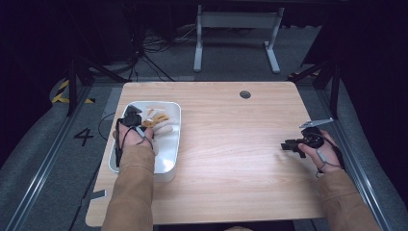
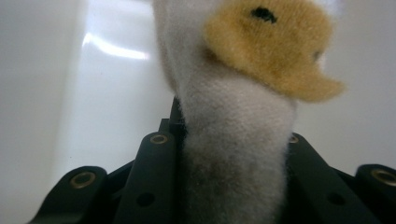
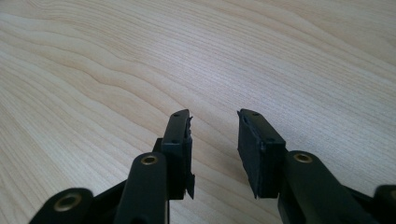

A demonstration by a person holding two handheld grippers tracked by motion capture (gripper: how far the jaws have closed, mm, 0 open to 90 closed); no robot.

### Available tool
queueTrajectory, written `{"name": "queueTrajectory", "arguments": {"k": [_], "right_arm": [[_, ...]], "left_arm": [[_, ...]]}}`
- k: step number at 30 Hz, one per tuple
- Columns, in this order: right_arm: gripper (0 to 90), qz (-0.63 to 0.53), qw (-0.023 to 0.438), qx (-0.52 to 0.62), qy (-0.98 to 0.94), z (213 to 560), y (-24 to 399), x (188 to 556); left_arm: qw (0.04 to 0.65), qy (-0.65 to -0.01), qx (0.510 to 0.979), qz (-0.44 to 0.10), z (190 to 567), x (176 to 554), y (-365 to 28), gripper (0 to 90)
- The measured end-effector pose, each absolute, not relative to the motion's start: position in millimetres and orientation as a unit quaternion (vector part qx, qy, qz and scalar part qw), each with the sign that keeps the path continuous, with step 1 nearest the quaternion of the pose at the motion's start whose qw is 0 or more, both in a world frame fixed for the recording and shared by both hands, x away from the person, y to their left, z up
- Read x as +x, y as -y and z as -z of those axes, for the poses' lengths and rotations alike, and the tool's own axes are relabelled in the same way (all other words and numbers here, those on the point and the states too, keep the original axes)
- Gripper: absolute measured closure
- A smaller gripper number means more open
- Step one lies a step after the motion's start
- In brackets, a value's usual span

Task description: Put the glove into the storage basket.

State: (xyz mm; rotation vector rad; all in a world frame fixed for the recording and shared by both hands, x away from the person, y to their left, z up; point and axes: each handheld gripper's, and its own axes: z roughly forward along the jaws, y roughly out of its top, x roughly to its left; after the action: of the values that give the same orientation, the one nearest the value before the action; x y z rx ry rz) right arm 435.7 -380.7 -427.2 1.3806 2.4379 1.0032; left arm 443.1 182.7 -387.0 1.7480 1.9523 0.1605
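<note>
Left gripper (image 1: pixel 136 121) is clamped tight on a white plush duck (image 2: pixel 233 140) with an orange bill, inside the white tray (image 1: pixel 168 161) by the table's (image 1: pixel 231 144) left edge, its body cut off from view, while the right gripper (image 1: pixel 288 144) hovers part-open and empty near the right edge
</note>
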Motion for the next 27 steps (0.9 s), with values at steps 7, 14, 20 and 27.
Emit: {"name": "queueTrajectory", "arguments": {"k": [7, 14, 20, 27], "right_arm": [[65.2, -0.336, 0.084, 0.463, -0.816, 427.4, 380.8, 435.8], [64.7, -0.335, 0.084, 0.464, -0.815, 427.9, 381.4, 436.1], [64.2, -0.335, 0.083, 0.464, -0.816, 429.0, 381.2, 436.4], [63.8, -0.333, 0.084, 0.467, -0.815, 429.2, 382.6, 436.3]], "left_arm": [[0.245, -0.723, 0.644, -0.051, 400.2, 444.0, -182.3, 71.8], [0.231, -0.729, 0.642, -0.044, 408.1, 443.9, -183.8, 71.5], [0.220, -0.725, 0.651, -0.041, 411.5, 447.2, -179.0, 71.4], [0.212, -0.729, 0.651, -0.035, 416.3, 450.8, -178.0, 71.0]]}}
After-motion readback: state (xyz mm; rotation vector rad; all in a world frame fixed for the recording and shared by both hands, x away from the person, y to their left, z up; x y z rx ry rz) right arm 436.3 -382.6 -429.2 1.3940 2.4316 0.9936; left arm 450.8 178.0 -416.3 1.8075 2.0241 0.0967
